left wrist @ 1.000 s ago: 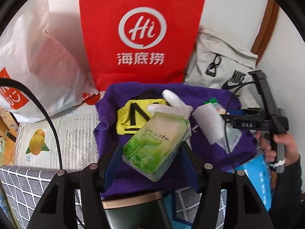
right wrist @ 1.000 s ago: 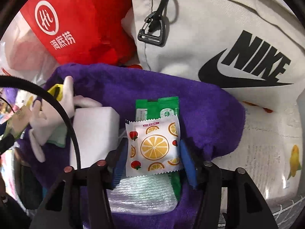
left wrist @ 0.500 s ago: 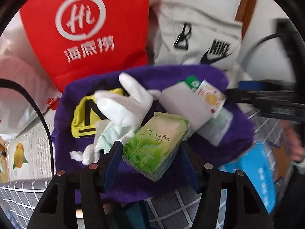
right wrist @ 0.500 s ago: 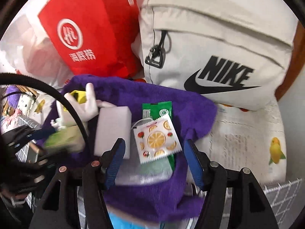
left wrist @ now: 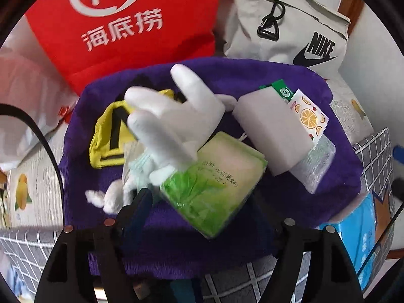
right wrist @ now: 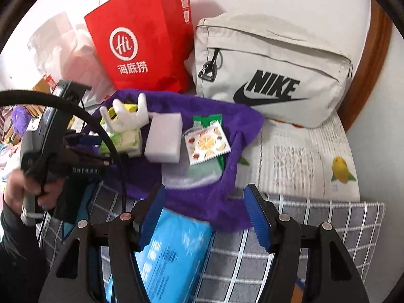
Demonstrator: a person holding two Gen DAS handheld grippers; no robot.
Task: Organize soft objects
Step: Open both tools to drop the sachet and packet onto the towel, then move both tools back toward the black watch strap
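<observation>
My left gripper (left wrist: 202,202) is shut on a green tissue pack (left wrist: 214,181) and holds it low over a purple cloth (left wrist: 290,80), against a white hand-shaped toy (left wrist: 176,116). On the cloth also lie a yellow and black item (left wrist: 108,136), a white sponge block (left wrist: 272,128), an orange-print sachet (left wrist: 309,118) and a clear packet (left wrist: 315,164). My right gripper (right wrist: 204,214) is open and empty, drawn back from the cloth (right wrist: 214,202), above a blue pack (right wrist: 174,257).
A red paper bag (right wrist: 144,40) and a grey Nike bag (right wrist: 272,70) stand behind the cloth. A white plastic bag (left wrist: 22,96) lies at the left. A checked grey cover (right wrist: 315,229) and a lemon-print mat (right wrist: 303,156) lie underneath.
My right gripper has opened, let go of the orange-print sachet and pulled back. My left gripper has carried the green tissue pack forward and down beside the white toy.
</observation>
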